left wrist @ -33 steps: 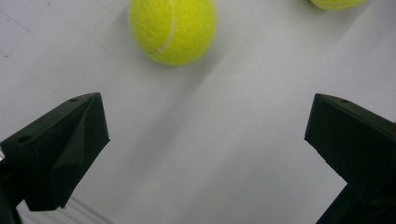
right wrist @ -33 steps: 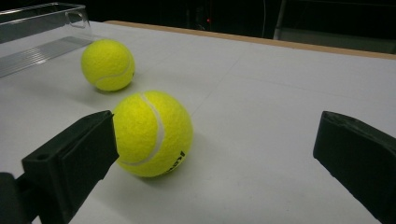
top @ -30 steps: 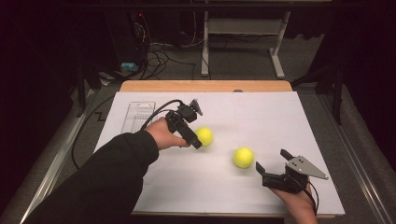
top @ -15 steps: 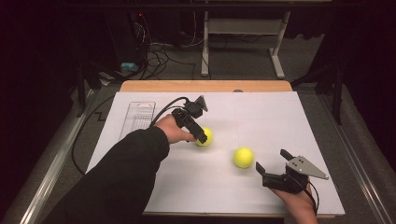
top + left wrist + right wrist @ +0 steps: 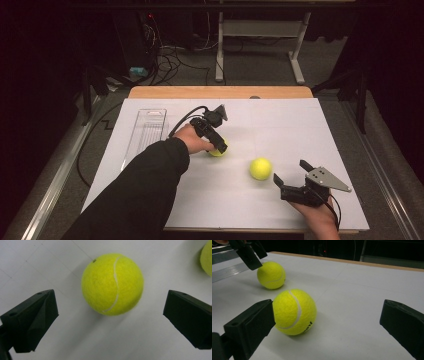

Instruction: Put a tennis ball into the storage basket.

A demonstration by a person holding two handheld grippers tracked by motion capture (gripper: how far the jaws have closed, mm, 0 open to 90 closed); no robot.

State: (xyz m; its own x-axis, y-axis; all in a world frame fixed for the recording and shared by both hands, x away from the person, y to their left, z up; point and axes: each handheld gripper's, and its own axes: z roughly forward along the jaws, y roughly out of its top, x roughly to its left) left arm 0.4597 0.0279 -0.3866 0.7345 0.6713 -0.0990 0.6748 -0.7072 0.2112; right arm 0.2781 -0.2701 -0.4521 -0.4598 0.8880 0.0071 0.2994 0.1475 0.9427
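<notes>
Surface (image 5: 300, 125): white sheet over a wooden top, dark room behind, cables and a table frame on the floor beyond.

Item one: clear plastic tray (image 5: 145, 132), lying at your far left on the sheet.

Item two: first tennis ball (image 5: 218, 148), near the middle of the surface. Your left hand-held gripper (image 5: 220, 145) hangs directly over it, jaws spread wide; in the left gripper view the ball (image 5: 112, 284) sits between them, touching neither.

Item three: second tennis ball (image 5: 260, 168), to the right of the first and nearer you, apart from it.

Your right hand-held gripper (image 5: 290, 176) rests low at the near right, jaws wide apart, just beside this ball; in the right gripper view the ball (image 5: 294, 312) lies close to one jaw.
</notes>
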